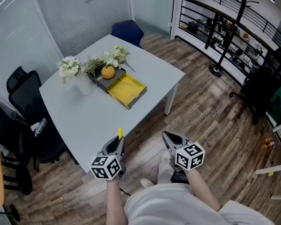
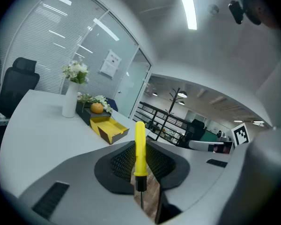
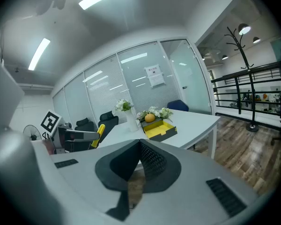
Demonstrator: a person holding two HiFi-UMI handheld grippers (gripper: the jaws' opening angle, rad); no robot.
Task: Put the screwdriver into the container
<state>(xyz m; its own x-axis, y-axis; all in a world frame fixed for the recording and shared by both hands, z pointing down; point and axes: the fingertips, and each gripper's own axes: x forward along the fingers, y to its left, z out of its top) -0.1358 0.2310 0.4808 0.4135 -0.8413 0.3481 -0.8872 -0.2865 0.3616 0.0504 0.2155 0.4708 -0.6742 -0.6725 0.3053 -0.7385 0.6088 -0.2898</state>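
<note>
A screwdriver (image 2: 139, 150) with a yellow handle stands upright between the jaws of my left gripper (image 2: 138, 143), which is shut on it; its thin metal shaft points down toward the floor. In the head view the yellow handle tip (image 1: 120, 133) sticks out of the left gripper (image 1: 118, 144) just off the table's near edge. The container (image 1: 127, 89) is a shallow yellow-lined open box on the white table (image 1: 84, 111), well ahead of both grippers. My right gripper (image 1: 171, 138) hangs over the wooden floor, shut, with nothing in it.
Behind the container stand a grey box holding an orange (image 1: 108, 71), flowers and a white vase (image 1: 84, 85). Black office chairs (image 1: 23, 97) stand left of the table and a blue chair (image 1: 127, 31) at its far side. A coat stand (image 1: 229, 27) rises at the right.
</note>
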